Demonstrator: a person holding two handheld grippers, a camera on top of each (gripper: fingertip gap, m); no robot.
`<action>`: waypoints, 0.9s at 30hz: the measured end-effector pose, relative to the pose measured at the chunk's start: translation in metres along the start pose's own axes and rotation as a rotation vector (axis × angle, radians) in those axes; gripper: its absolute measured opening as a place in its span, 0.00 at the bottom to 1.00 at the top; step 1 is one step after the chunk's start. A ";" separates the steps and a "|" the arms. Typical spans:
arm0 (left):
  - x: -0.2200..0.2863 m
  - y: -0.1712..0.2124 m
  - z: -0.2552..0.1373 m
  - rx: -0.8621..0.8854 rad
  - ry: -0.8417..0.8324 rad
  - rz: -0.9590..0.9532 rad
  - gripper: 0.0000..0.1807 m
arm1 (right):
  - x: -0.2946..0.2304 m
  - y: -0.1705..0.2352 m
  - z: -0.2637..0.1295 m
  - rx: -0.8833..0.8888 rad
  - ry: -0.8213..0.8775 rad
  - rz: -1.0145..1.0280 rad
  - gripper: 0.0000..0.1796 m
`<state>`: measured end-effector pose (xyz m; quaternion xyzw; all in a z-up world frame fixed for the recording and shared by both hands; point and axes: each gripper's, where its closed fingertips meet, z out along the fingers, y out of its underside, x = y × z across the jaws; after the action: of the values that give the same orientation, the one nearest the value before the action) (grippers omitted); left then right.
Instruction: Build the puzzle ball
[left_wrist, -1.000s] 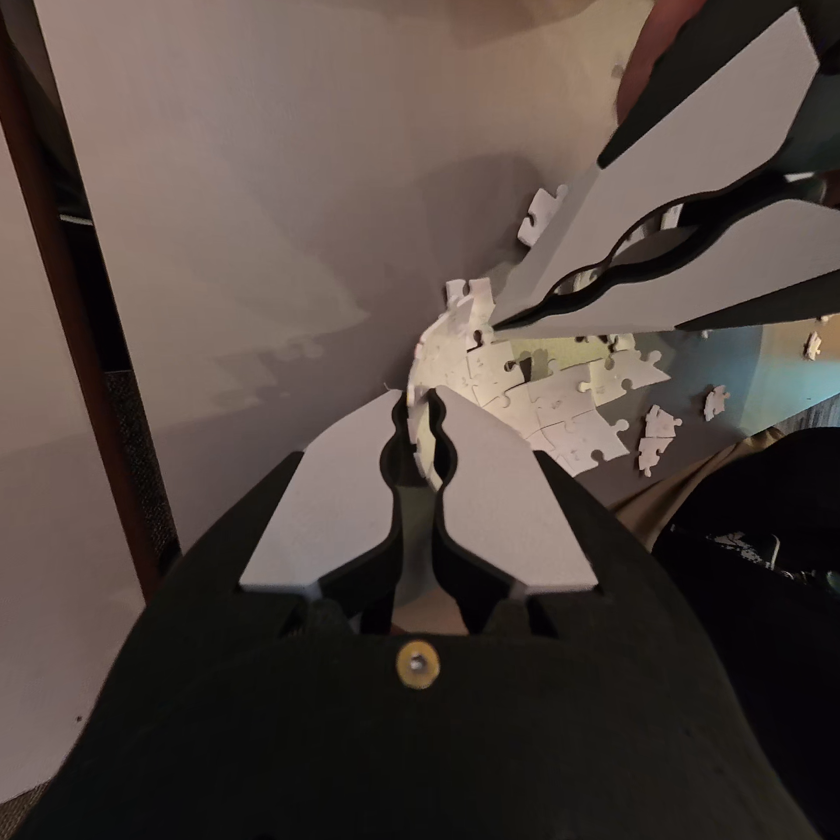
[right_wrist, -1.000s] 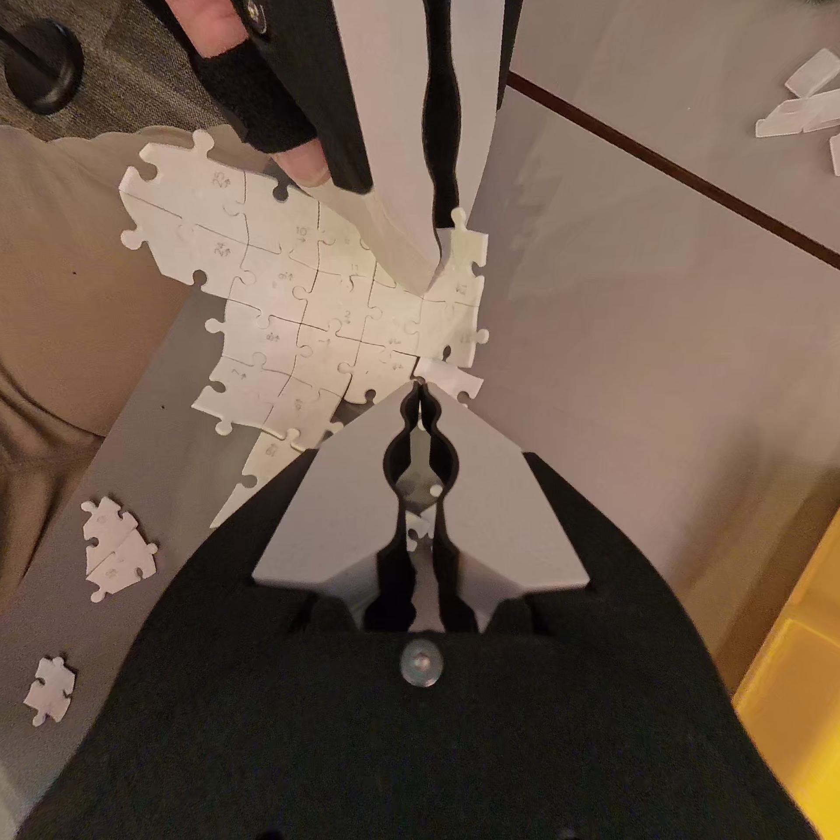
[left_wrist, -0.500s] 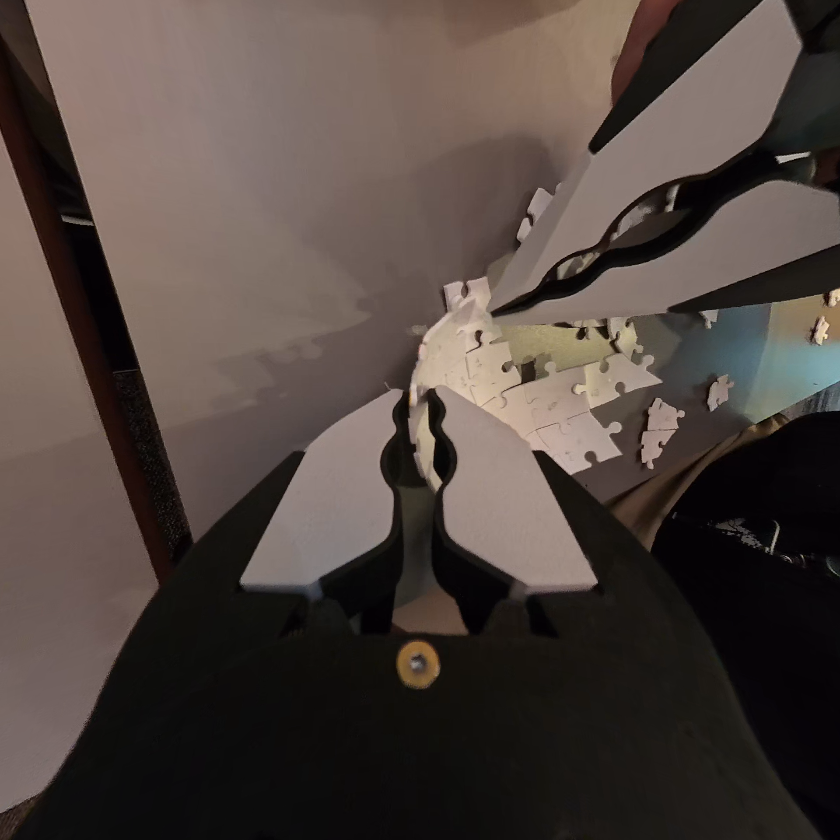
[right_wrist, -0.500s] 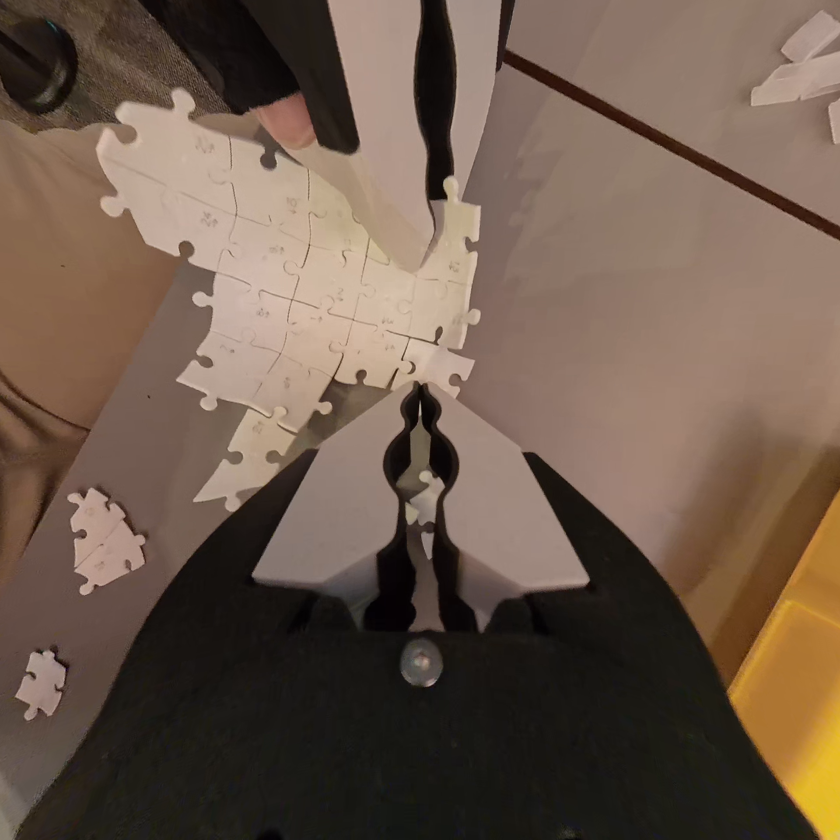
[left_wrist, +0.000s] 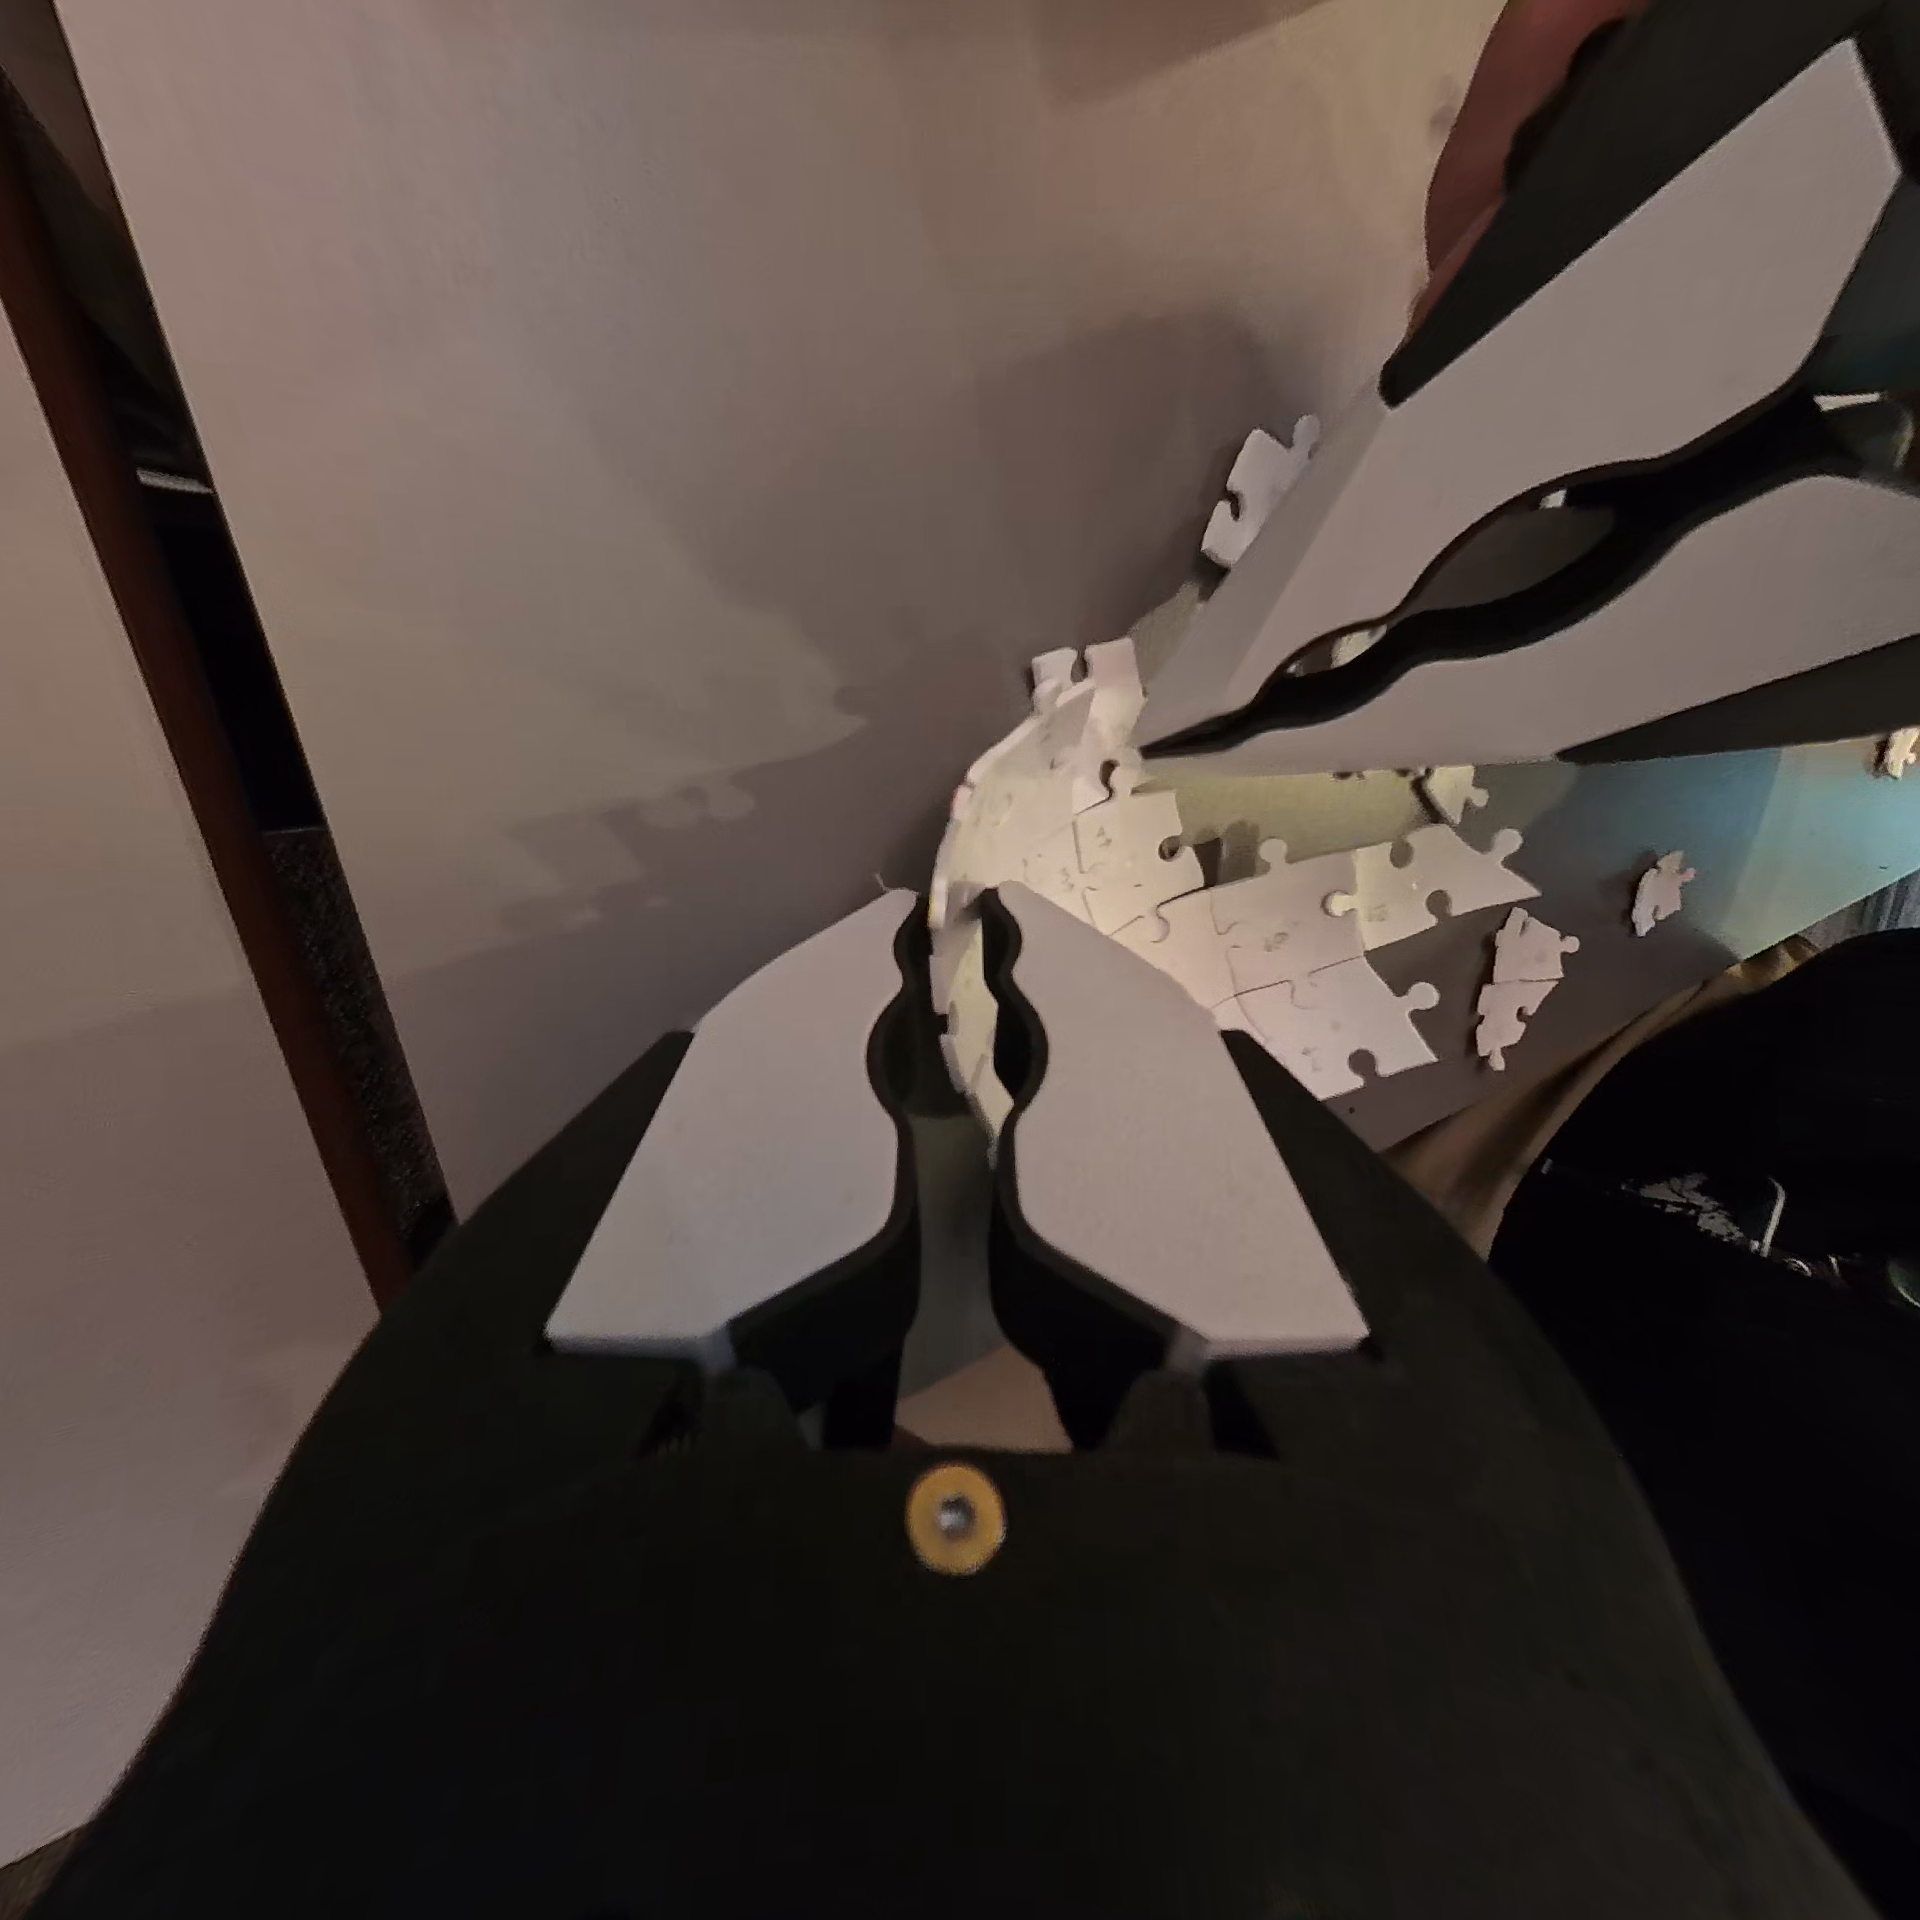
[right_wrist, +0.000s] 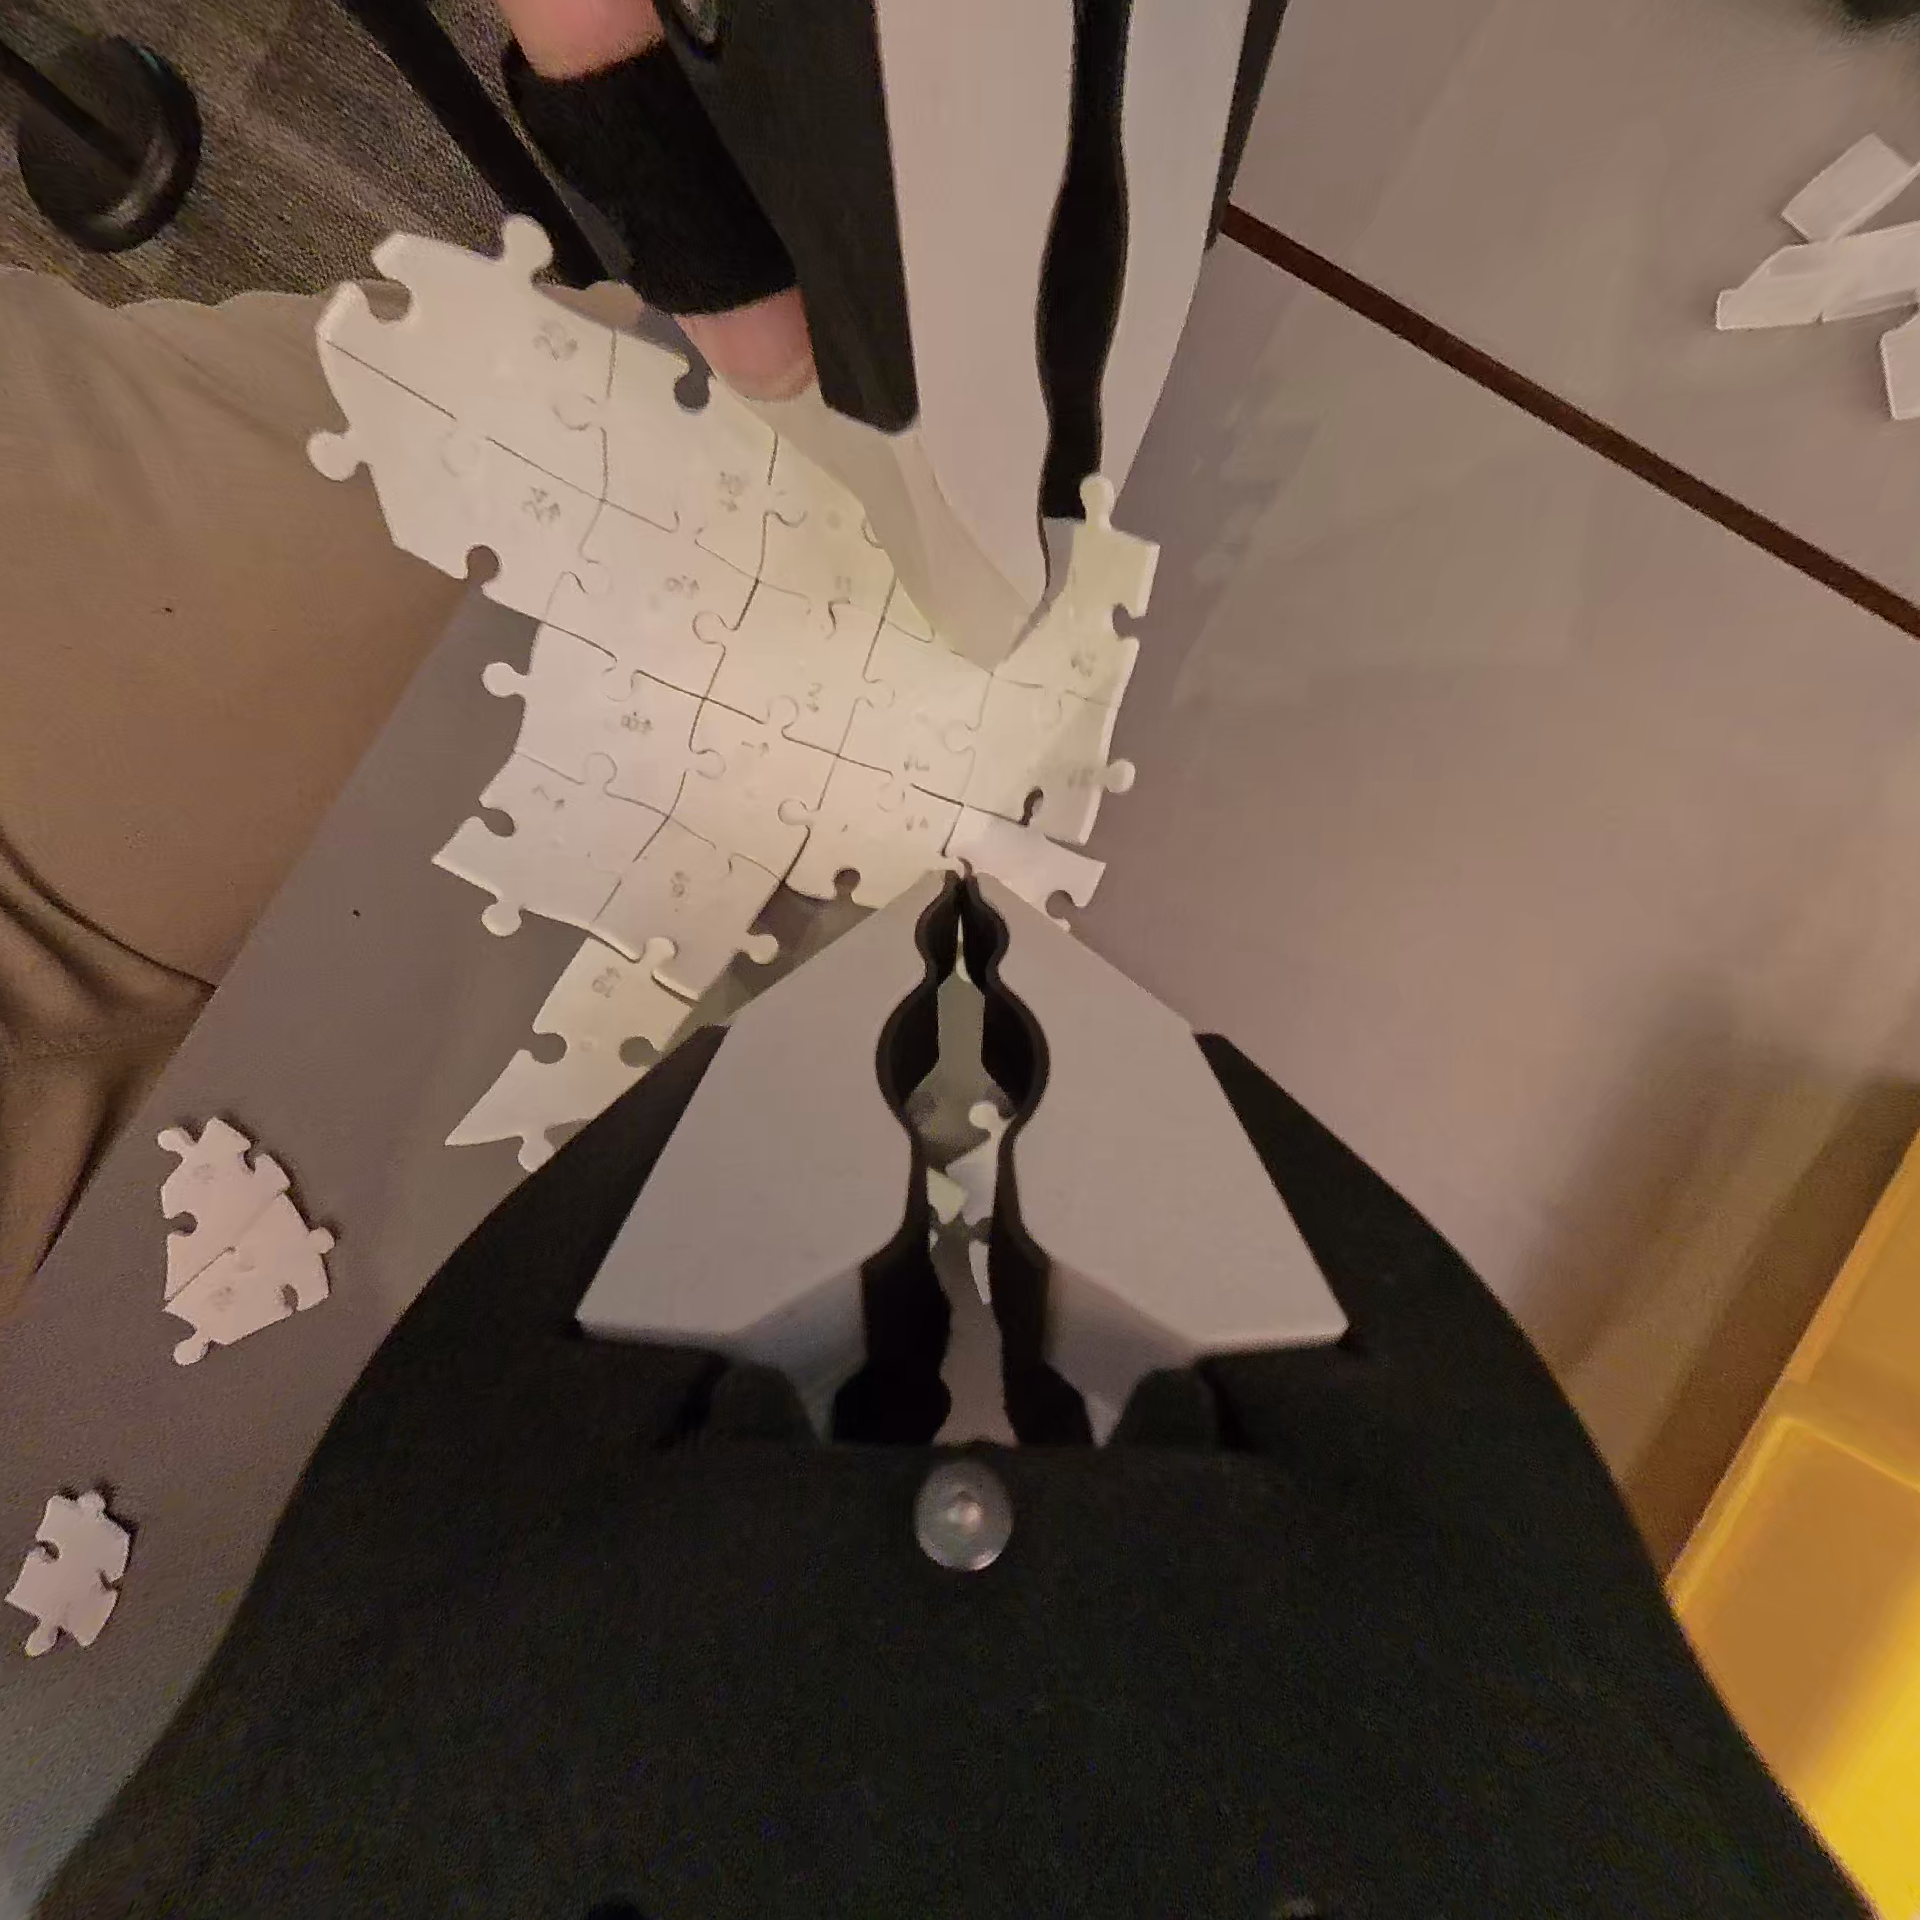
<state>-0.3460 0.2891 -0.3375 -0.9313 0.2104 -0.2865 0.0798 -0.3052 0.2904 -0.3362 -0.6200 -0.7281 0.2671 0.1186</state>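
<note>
The partly built puzzle ball is a curved white panel of several joined pieces (right_wrist: 748, 707), held in the air above the grey table (right_wrist: 1455, 831). My left gripper (left_wrist: 951, 904) is shut on the panel's edge. In the right wrist view it comes in from the top (right_wrist: 1044, 613). My right gripper (right_wrist: 956, 878) is shut on a white piece (right_wrist: 1029, 862) at the panel's lower right corner. In the left wrist view it enters from the upper right (left_wrist: 1143, 748) and meets the panel (left_wrist: 1195, 904) at its top edge.
Loose white pieces lie on the table: a joined pair (right_wrist: 239, 1236), a single one (right_wrist: 73, 1569), and others in the left wrist view (left_wrist: 1517, 966). A yellow bin (right_wrist: 1818, 1507) stands at the right. Clear plastic parts (right_wrist: 1829, 281) lie at the far right. A dark seam (right_wrist: 1558, 416) crosses the table. There is about 5 centimeters between the tips of the two grippers.
The panel and the left gripper have shifted slightly back and forth in the right wrist view. Both grippers stay shut at the same spots on the panel.
</note>
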 end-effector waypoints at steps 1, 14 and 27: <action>0.000 0.000 0.000 -0.002 0.000 0.001 0.05 | -0.001 -0.002 0.000 0.005 -0.001 -0.003 0.00; 0.000 0.000 0.001 -0.020 0.001 -0.004 0.05 | 0.001 0.001 0.005 -0.002 -0.010 0.011 0.00; 0.000 -0.004 0.001 -0.026 0.001 0.004 0.09 | 0.001 0.001 0.005 0.014 -0.023 0.020 0.00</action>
<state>-0.3435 0.2930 -0.3374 -0.9317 0.2159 -0.2841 0.0679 -0.3068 0.2907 -0.3411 -0.6234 -0.7213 0.2803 0.1117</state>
